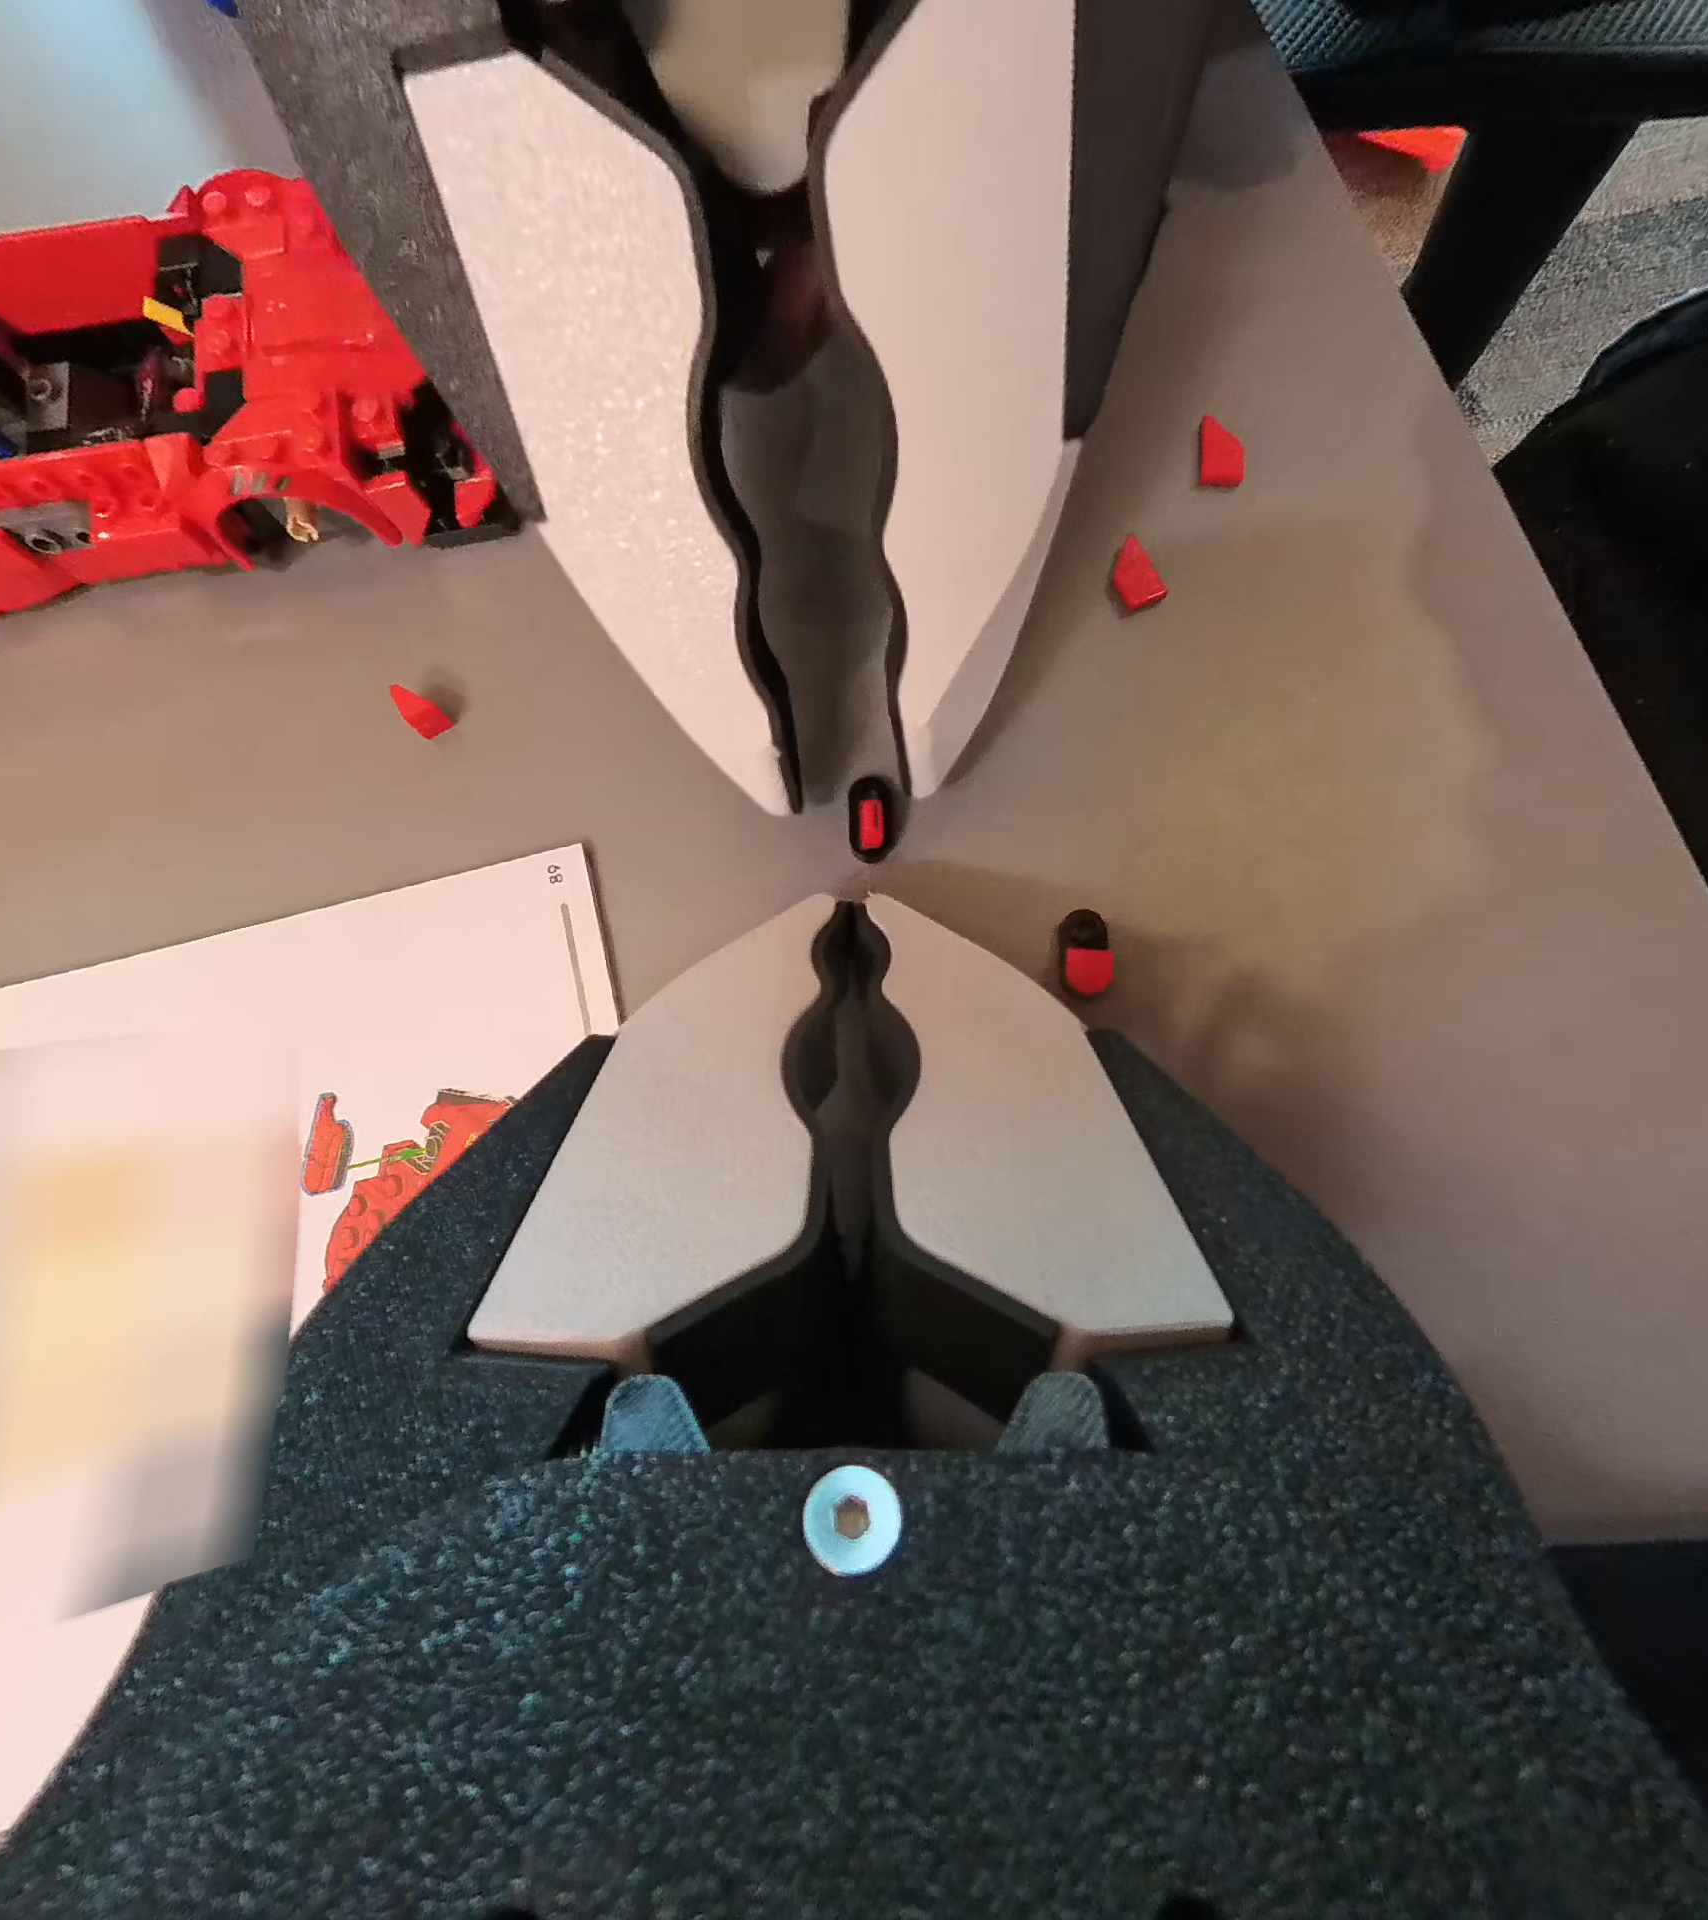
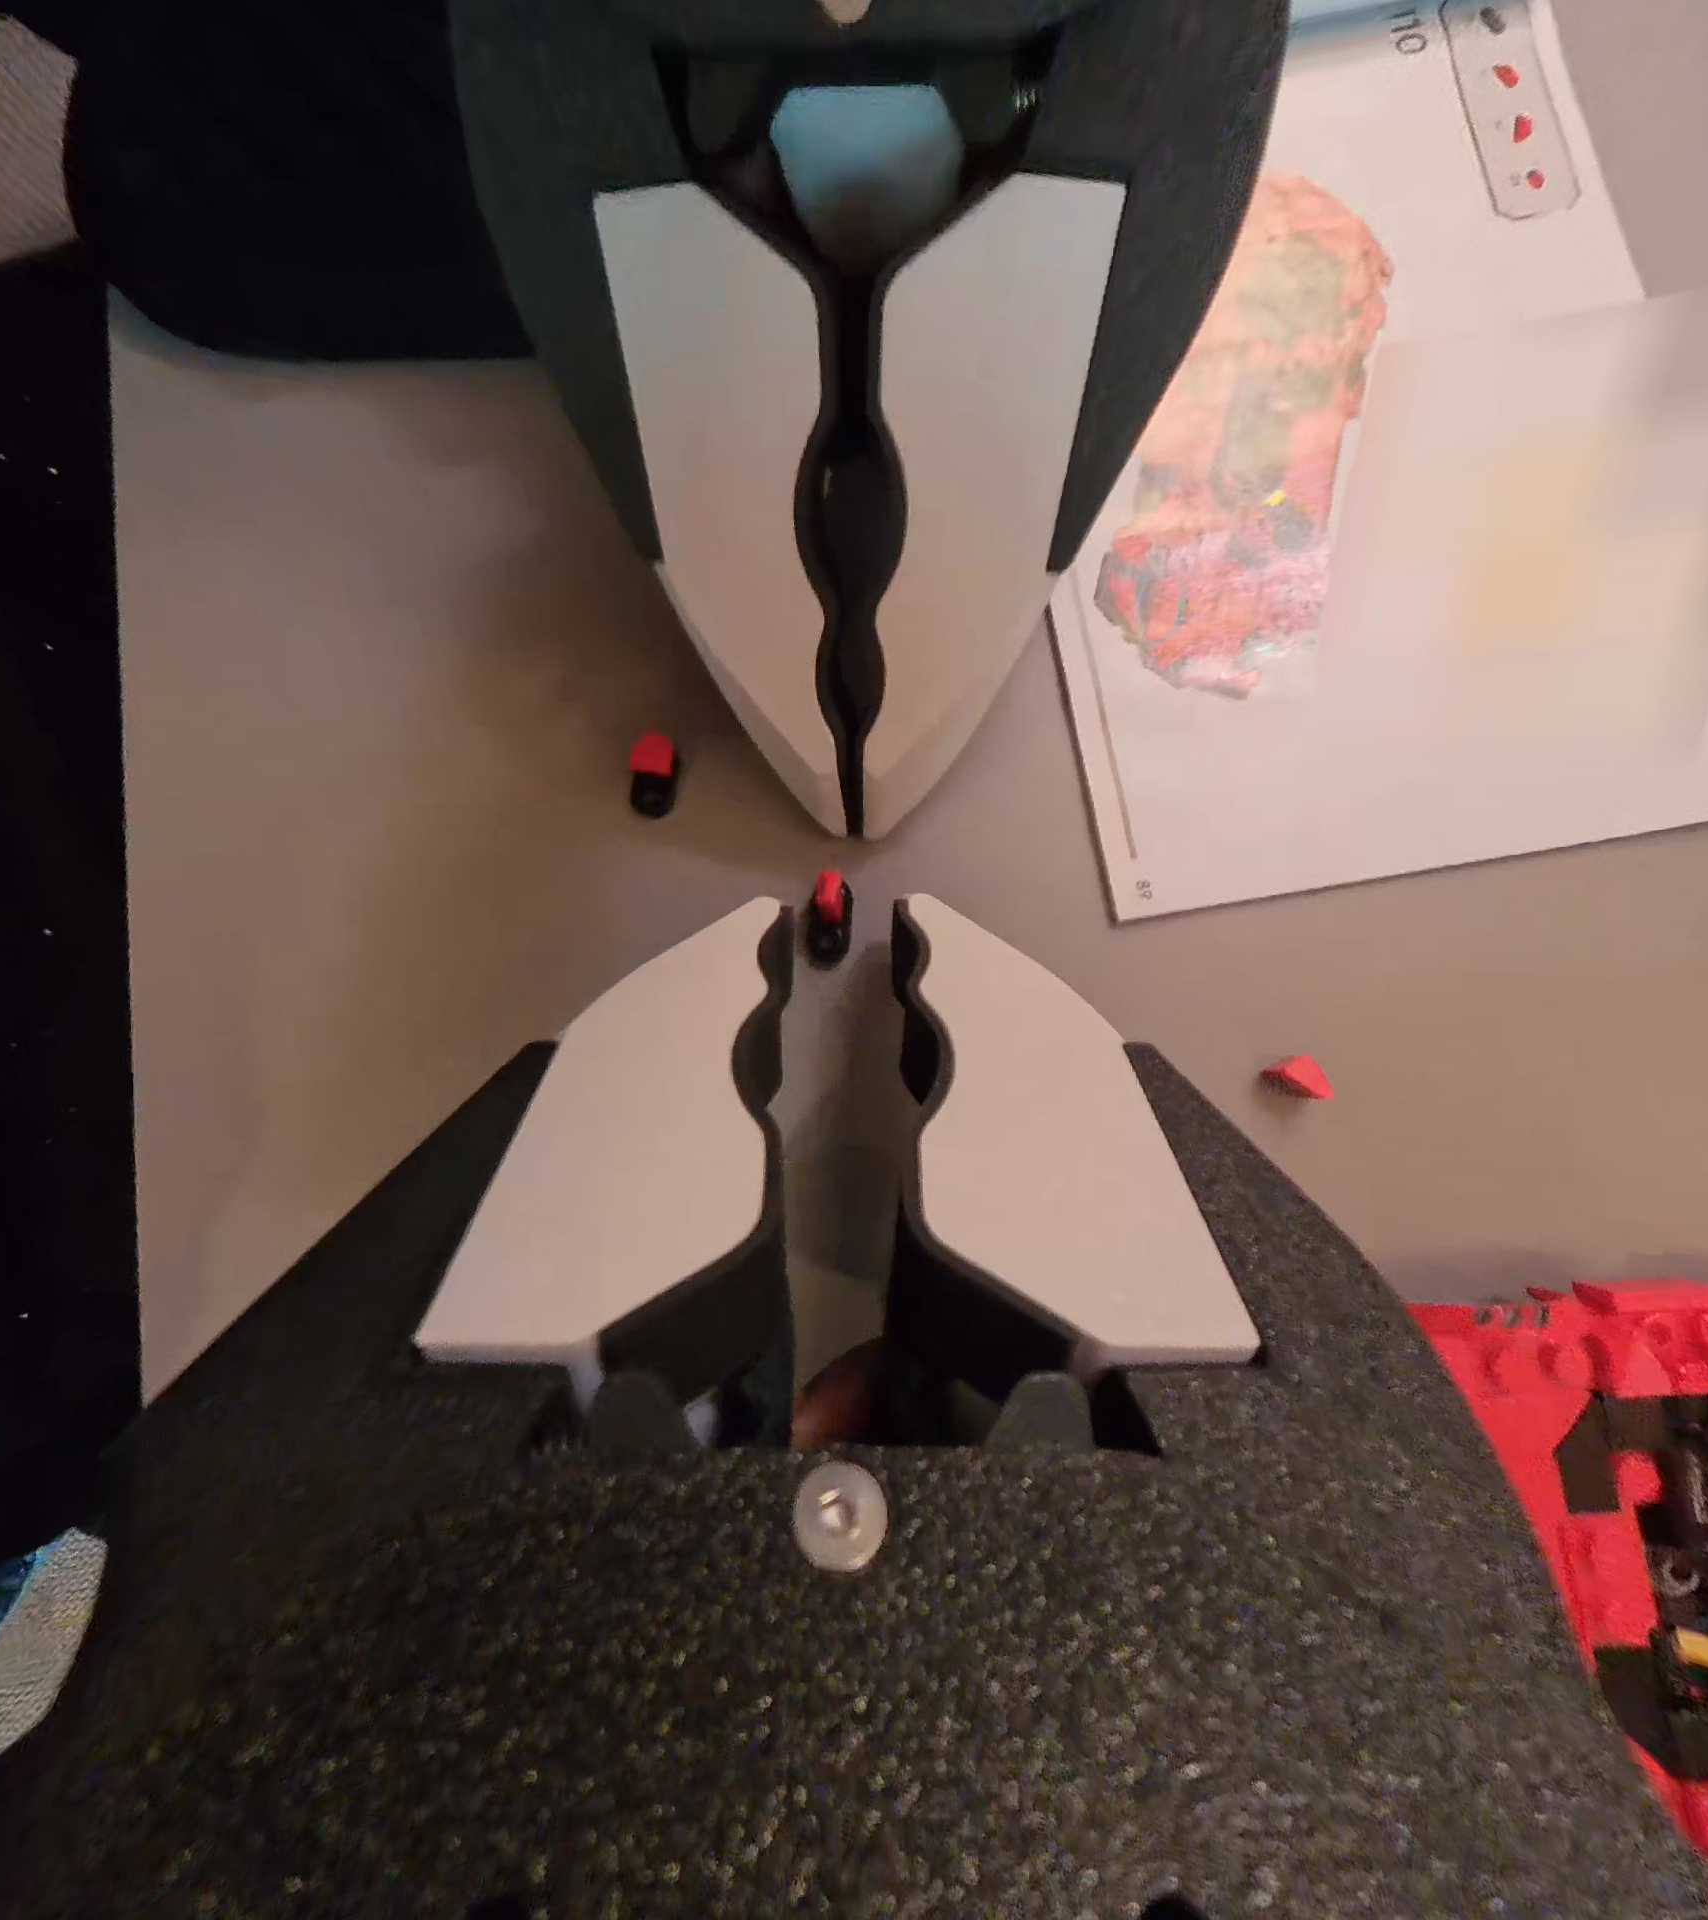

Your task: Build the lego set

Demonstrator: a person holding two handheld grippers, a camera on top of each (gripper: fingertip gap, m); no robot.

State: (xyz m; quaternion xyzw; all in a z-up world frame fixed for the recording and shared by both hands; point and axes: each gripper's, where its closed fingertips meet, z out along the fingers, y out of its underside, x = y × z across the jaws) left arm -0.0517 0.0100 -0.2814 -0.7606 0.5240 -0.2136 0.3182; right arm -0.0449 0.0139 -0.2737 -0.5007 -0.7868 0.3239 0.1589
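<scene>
I'm working on a plain grey table (image 1: 1349,727) under soft warm light; at 2 o'clock past its edge there's grey carpet (image 1: 1556,260) and a dark chair leg (image 1: 1515,208).

The left gripper (image 1: 851,914) reaches up from the bottom of its own view with its two fingers pressed together at the tips. The right gripper (image 2: 837,920) comes up from the bottom of its view with fingers parted. Each shows in the other's view from the top centre, tips nearly meeting mid-frame.

Soft, warm indoor light, faint shadows, wide-angle bending and blur toward edges.
</scene>
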